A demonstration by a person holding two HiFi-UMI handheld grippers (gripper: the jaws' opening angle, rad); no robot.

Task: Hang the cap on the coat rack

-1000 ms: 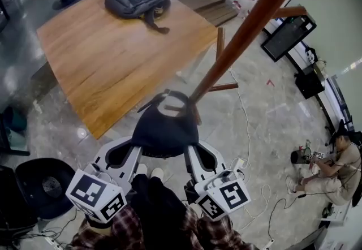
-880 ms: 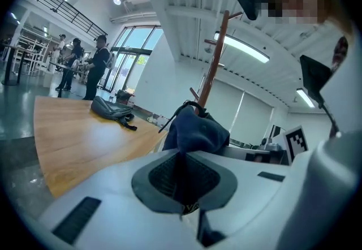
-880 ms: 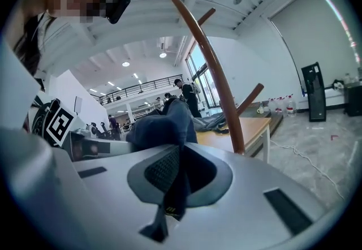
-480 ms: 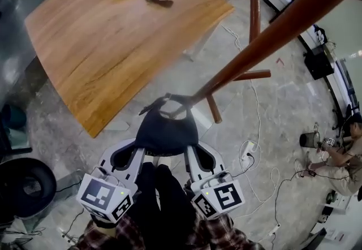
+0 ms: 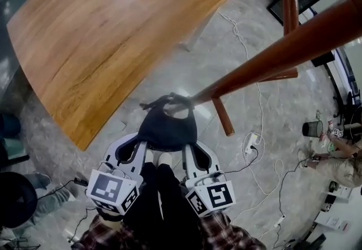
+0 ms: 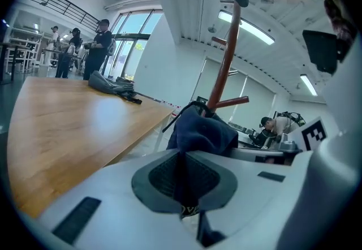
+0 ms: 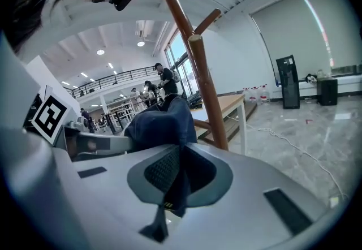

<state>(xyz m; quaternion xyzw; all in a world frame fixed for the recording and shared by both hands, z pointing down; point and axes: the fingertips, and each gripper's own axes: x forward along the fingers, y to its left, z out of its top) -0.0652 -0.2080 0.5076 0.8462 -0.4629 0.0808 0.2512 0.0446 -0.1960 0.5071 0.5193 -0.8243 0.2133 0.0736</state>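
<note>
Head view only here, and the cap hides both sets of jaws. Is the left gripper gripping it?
Observer: Yes. The left gripper view shows the left gripper shut on a fold of the cap's dark fabric.
Operator: And the right?
Observer: Same: the right gripper pinches cap fabric between its jaws.
Operator: Where's the peg?
Observer: In the right gripper view a coat rack peg rises next to the cap; whether the strap is over it, I cannot tell.
</note>
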